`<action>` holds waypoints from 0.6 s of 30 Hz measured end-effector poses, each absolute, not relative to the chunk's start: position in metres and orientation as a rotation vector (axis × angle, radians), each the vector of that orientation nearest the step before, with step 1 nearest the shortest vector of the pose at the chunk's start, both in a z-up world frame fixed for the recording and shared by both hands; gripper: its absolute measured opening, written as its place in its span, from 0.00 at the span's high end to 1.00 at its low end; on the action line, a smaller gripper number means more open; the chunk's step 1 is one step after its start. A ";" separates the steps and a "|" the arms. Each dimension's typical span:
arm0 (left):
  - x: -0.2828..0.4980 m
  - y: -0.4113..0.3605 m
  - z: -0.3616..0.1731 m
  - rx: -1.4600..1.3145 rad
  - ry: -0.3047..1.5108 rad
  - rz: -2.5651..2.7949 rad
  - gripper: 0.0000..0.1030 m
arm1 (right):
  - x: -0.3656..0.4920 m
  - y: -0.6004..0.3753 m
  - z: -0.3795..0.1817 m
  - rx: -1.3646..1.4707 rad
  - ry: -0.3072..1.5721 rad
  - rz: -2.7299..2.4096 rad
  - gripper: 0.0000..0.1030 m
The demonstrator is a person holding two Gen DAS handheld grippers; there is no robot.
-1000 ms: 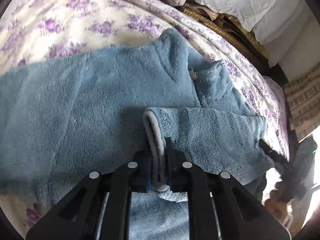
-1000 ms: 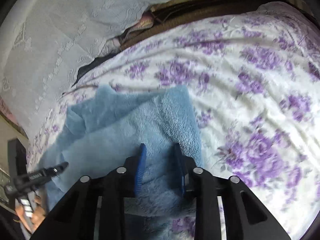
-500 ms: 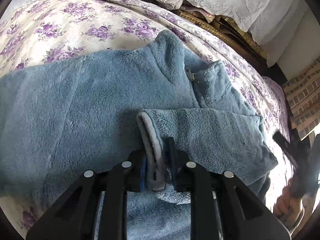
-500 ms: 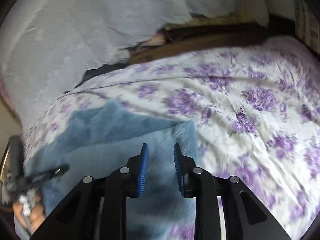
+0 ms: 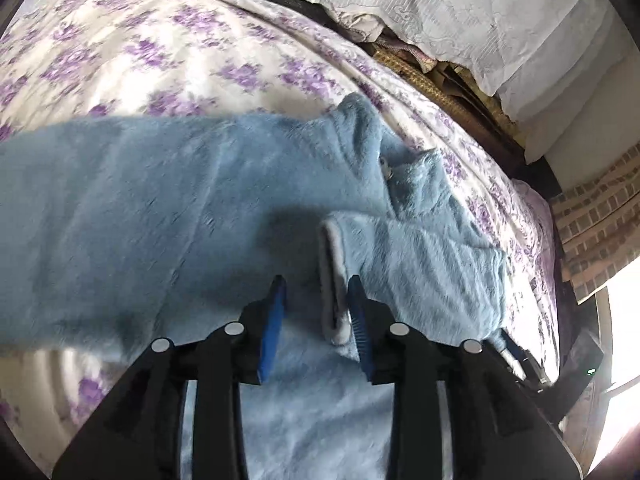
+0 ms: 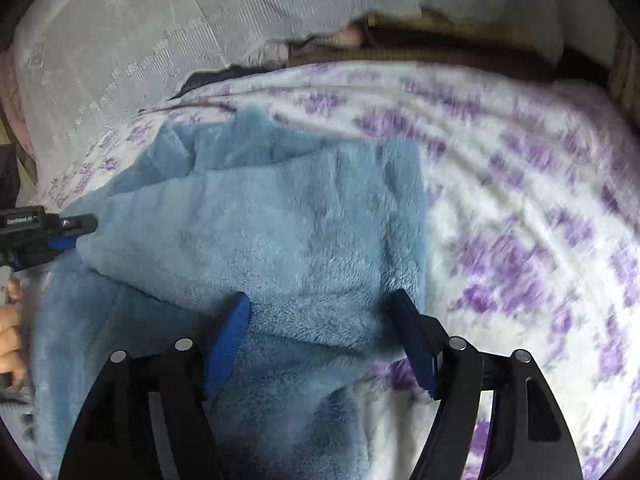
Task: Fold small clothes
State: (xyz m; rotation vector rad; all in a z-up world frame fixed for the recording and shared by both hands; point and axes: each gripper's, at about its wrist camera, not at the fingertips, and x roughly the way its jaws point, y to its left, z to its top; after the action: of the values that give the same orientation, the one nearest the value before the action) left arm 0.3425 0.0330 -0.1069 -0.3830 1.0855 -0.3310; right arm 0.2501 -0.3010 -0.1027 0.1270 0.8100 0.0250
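A light blue fleece jacket (image 5: 168,200) with a zip collar (image 5: 386,168) lies spread on the flowered bedcover (image 5: 160,48). One sleeve is folded across its body, and the grey-trimmed cuff (image 5: 332,280) rests between the jaws of my left gripper (image 5: 316,284). The jaws are opening; the cuff leans against the right pad and the left pad stands clear of it. In the right wrist view my right gripper (image 6: 320,300) is opening wide over the folded sleeve's shoulder end (image 6: 312,240), fleece between its fingers but not pinched. The left gripper (image 6: 60,232) shows at the left edge.
White lace cloth (image 5: 460,8) hangs behind the bed, above a dark bed frame with brown woven matting (image 5: 436,92). A brick-patterned surface (image 5: 592,232) stands at the right. A person's hand (image 6: 12,328) shows at the left edge. Bare bedcover (image 6: 520,220) stretches right of the jacket.
The left jaws have parted and let go of the sleeve cuff, which now lies on the jacket. The right jaws have spread from narrow to wide over the fleece, and both views have shifted.
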 end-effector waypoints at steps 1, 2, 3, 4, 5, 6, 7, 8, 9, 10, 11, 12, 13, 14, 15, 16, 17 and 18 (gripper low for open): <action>0.339 0.036 -0.106 -0.382 1.089 -0.326 0.70 | 0.244 -0.302 -0.094 0.139 0.771 0.032 0.29; 0.332 0.041 -0.102 -0.374 1.088 -0.317 0.70 | 0.239 -0.303 -0.088 0.152 0.744 0.043 0.28; 0.325 0.048 -0.098 -0.364 1.079 -0.296 0.68 | 0.235 -0.304 -0.085 0.169 0.732 0.054 0.25; 0.317 0.057 -0.093 -0.357 1.065 -0.264 0.65 | 0.234 -0.306 -0.085 0.183 0.731 0.057 0.23; 0.307 0.071 -0.086 -0.364 1.038 -0.224 0.56 | 0.235 -0.307 -0.087 0.198 0.736 0.056 0.22; 0.297 0.087 -0.081 -0.380 1.013 -0.196 0.47 | 0.236 -0.310 -0.092 0.219 0.759 0.055 0.22; 0.285 0.106 -0.077 -0.402 0.989 -0.162 0.44 | 0.239 -0.313 -0.098 0.249 0.786 0.057 0.22; 0.275 0.122 -0.075 -0.415 0.974 -0.132 0.42 | 0.241 -0.318 -0.103 0.292 0.801 0.058 0.22; 0.267 0.136 -0.074 -0.425 0.962 -0.105 0.42 | 0.240 -0.318 -0.107 0.327 0.797 0.058 0.22; 0.261 0.149 -0.074 -0.437 0.953 -0.081 0.41 | 0.239 -0.324 -0.107 0.368 0.785 0.061 0.22; 0.252 0.170 -0.077 -0.467 0.944 -0.032 0.41 | 0.236 -0.327 -0.106 0.397 0.775 0.060 0.22; 0.248 0.182 -0.079 -0.490 0.943 -0.007 0.39 | 0.234 -0.333 -0.106 0.436 0.763 0.053 0.22; 0.244 0.201 -0.085 -0.538 0.947 0.036 0.39 | 0.232 -0.337 -0.107 0.465 0.758 0.045 0.22; 0.244 0.213 -0.090 -0.576 0.951 0.064 0.38 | 0.232 -0.343 -0.109 0.498 0.759 0.037 0.22; 0.244 0.228 -0.098 -0.631 0.955 0.099 0.38 | 0.234 -0.348 -0.114 0.535 0.773 0.038 0.22; 0.245 0.241 -0.105 -0.693 0.957 0.124 0.38 | 0.236 -0.351 -0.119 0.567 0.788 0.041 0.22; 0.246 0.252 -0.111 -0.751 0.953 0.127 0.39 | 0.237 -0.353 -0.122 0.588 0.796 0.042 0.22; 0.248 0.257 -0.115 -0.786 0.951 0.126 0.39 | 0.237 -0.356 -0.125 0.615 0.801 0.044 0.22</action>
State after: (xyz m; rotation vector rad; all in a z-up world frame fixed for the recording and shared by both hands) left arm 0.2476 0.2572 -0.1145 -0.7856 0.9514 0.1255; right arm 0.2373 -0.3563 -0.1253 0.6153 0.8009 0.0442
